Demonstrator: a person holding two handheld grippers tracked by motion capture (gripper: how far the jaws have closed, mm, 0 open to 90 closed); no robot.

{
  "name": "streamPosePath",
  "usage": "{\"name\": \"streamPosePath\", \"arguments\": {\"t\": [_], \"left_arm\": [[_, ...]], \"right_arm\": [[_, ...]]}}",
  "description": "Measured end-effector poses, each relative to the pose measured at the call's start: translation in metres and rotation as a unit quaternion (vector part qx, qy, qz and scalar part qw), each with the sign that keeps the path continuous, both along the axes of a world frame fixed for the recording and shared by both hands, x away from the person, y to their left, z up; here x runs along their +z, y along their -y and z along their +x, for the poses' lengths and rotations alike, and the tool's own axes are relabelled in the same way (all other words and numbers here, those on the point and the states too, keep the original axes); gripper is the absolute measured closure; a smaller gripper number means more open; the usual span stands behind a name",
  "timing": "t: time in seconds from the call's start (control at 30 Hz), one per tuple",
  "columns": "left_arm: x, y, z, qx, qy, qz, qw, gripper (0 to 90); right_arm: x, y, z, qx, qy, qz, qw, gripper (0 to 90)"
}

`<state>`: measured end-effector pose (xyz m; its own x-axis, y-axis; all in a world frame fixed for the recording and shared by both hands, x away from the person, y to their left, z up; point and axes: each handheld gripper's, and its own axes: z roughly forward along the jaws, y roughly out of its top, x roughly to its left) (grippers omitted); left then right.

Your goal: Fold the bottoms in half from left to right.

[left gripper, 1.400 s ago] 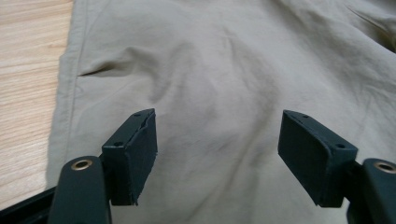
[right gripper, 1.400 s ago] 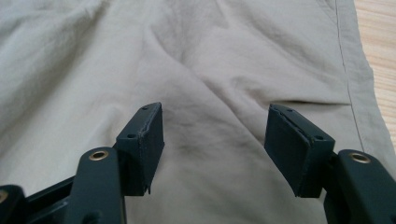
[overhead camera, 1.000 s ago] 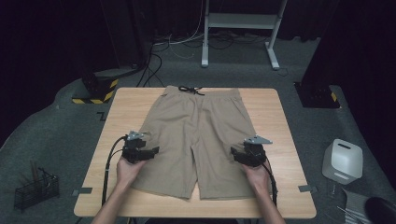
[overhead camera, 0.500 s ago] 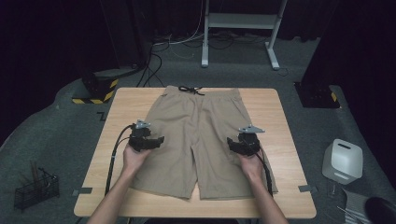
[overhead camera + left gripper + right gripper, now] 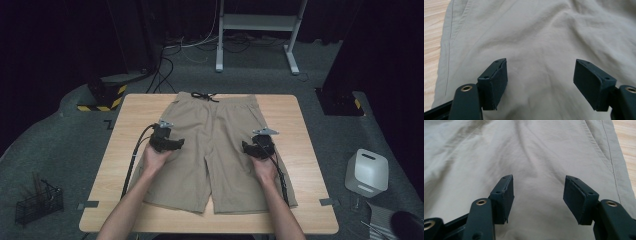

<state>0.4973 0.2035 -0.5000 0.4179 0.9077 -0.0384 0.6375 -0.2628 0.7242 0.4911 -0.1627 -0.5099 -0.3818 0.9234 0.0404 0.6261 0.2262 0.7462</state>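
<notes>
- A pair of khaki shorts point(image 5: 217, 145) lies spread flat on the wooden tabletop point(image 5: 300, 130), waistband at the far edge and both legs pointing toward the person.
- A dark drawstring point(image 5: 202, 96) is knotted at the middle of the waistband.
- The left hand-held gripper point(image 5: 176, 143) hovers over the left leg of the shorts, near the upper thigh, with its jaws turned toward the middle of the garment.
- In the left gripper view, the left hand-held gripper point(image 5: 540, 83) has its jaws spread wide apart, with only cloth of the shorts point(image 5: 541, 37) beneath the gap and nothing pinched between the pads.
- The same view shows the side seam of the shorts and a strip of bare tabletop point(image 5: 434, 37) at the left edge.
- The right hand-held gripper point(image 5: 248, 148) hovers over the right leg of the shorts, roughly level with the left one across the garment.
- In the right gripper view, the right hand-held gripper point(image 5: 537, 200) is also open; its jaws have just been closing slightly, yet they stand wide, with loose cloth point(image 5: 531, 152) below and nothing clamped.
- A pocket seam and a sliver of tabletop point(image 5: 626, 145) show at the right of that view.
- A black cable point(image 5: 134, 155) trails from the left hand-held gripper back along the forearm.
- On the floor, a white box-like device point(image 5: 367, 172) stands right of the tabletop and a wire basket point(image 5: 37, 202) sits at the left.
</notes>
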Motion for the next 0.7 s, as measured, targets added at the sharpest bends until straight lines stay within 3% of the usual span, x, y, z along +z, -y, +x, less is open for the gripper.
{"name": "streamPosePath", "arguments": {"t": [0.1, 0.27, 0.4, 0.5, 0.53, 0.7], "left_arm": [[-0.006, -0.002, 0.002, 0.007, -0.011, -0.005, 0.9999, 28.1], [-0.018, -0.001, 0.004, 0.002, -0.026, 0.005, 0.9997, 27.7], [-0.020, 0.002, -0.001, 0.008, -0.012, 0.023, 0.9996, 29.2], [-0.023, 0.003, -0.009, 0.011, 0.004, 0.017, 0.9998, 29.2], [-0.026, 0.001, -0.015, 0.010, 0.019, 0.012, 0.9997, 29.4], [-0.027, 0.000, -0.020, 0.015, 0.024, 0.008, 0.9996, 30.5]], "right_arm": [[-0.008, -0.002, 0.004, -0.005, -0.021, -0.010, 0.9997, 41.7], [-0.010, -0.004, 0.005, -0.001, -0.014, -0.027, 0.9995, 42.0], [-0.011, -0.004, 0.003, 0.005, -0.009, -0.033, 0.9994, 41.8], [-0.012, -0.002, 0.001, 0.012, -0.005, -0.031, 0.9994, 41.8], [-0.012, -0.002, 0.000, 0.012, -0.005, -0.031, 0.9994, 41.8], [-0.011, -0.001, -0.003, 0.016, -0.007, -0.033, 0.9993, 41.8]]}}
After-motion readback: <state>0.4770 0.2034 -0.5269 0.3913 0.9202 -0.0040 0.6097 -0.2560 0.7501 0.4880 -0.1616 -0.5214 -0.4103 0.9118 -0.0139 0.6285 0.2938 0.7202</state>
